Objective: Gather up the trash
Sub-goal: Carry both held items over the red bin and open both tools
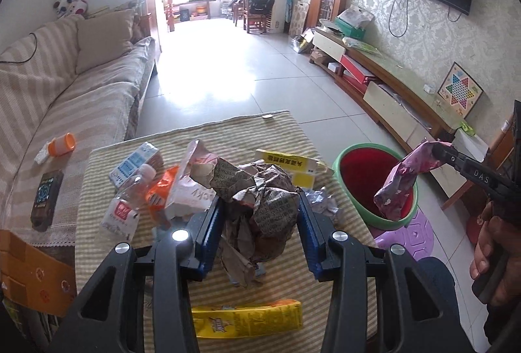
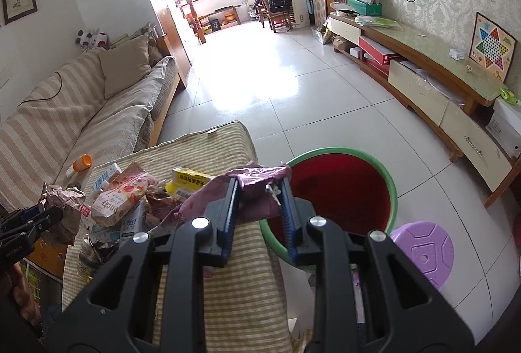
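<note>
We are holding a two-finger gripper in each hand above a desk [image 1: 286, 138] covered in a striped cloth and strewn with trash. In the left wrist view, the left gripper [image 1: 260, 222] is filling the lower centre of the frame, its blue fingers [image 1: 211, 222] clamped on a crumpled brown printed paper wad [image 1: 263, 190]. In the right wrist view, the right gripper [image 2: 259, 209] is sitting at lower centre, its fingers clamped on a crinkled purple wrapper [image 2: 257, 180], which is hanging at the left rim of a green bin with a red inside [image 2: 392, 190], standing on the floor at centre right, just beside the desk. More trash is lying on the desk at centre left of the left wrist view: a clear plastic bottle [image 1: 136, 187], a small blue and white carton [image 1: 133, 161], a pink snack packet [image 1: 192, 183] and a yellow box [image 1: 283, 161]; another yellow box [image 1: 247, 318] is lying at lower centre. To do this step well, we are judging that the purple wrapper should be fully over the red opening before the right fingers part, since it is long and light and could catch on the rim. The paper wad is bulky and loose, so we are advising a firm grip and a clear lift above the other litter.
</note>
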